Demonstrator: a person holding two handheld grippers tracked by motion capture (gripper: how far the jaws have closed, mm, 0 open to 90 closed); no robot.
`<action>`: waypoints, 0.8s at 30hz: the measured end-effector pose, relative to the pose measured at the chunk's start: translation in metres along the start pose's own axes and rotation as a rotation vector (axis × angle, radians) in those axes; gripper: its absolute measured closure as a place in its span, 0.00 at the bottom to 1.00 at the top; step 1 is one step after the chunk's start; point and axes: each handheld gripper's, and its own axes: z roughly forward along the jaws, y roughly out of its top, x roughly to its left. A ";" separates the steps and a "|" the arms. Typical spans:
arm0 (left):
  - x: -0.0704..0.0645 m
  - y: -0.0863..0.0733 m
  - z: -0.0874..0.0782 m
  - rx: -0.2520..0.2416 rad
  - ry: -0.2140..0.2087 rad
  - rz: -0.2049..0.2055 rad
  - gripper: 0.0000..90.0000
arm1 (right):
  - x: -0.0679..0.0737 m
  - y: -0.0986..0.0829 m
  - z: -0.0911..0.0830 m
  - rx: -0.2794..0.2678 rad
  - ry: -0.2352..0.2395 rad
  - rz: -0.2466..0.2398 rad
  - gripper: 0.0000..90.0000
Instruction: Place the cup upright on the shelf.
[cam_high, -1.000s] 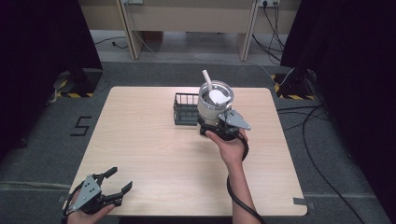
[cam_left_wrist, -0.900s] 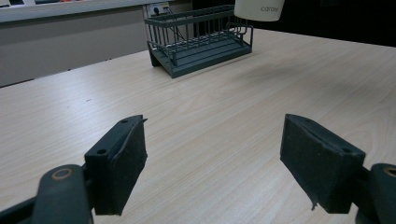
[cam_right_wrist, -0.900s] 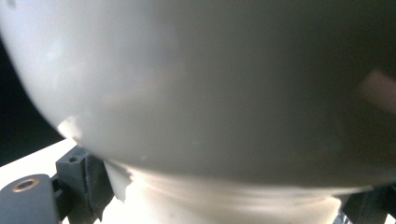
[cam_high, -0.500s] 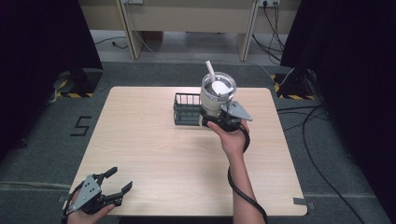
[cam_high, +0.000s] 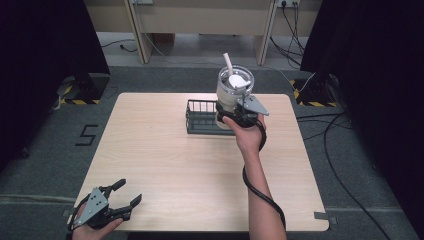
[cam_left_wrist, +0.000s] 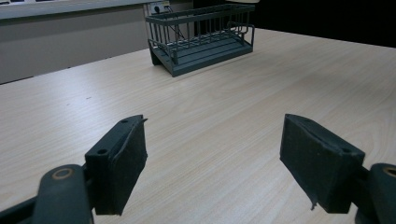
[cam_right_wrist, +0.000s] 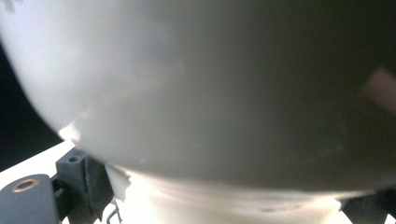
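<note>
My left gripper rests spread open at the table's near corner, well away from the wire basket. My right gripper clamps the white tumbler above the basket's right end; I should lower it upright, slowly, clearing the rim.

Both grippers are black, each topped with a grey three-cornered plate marked by small dark screw holes. The left gripper has two blocky black jaws faced with flat dark pads; a screw hole sits on top of each jaw, and a brass-ringed pivot lies behind each pad. The right gripper shows the same brass-ringed pivot behind its pad. A thick black cable trails from it. Both forearms are bare, with no sleeves.
</note>
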 end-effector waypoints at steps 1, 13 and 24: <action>0.000 0.000 0.000 0.001 0.000 -0.001 0.25 | -0.004 0.002 0.006 -0.003 -0.015 -0.030 0.11; 0.002 -0.002 0.001 0.006 0.002 -0.009 0.25 | -0.014 0.007 0.036 0.013 -0.040 -0.035 0.11; 0.003 -0.003 0.002 0.010 0.010 -0.014 0.25 | -0.021 0.002 0.062 0.030 -0.061 -0.007 0.11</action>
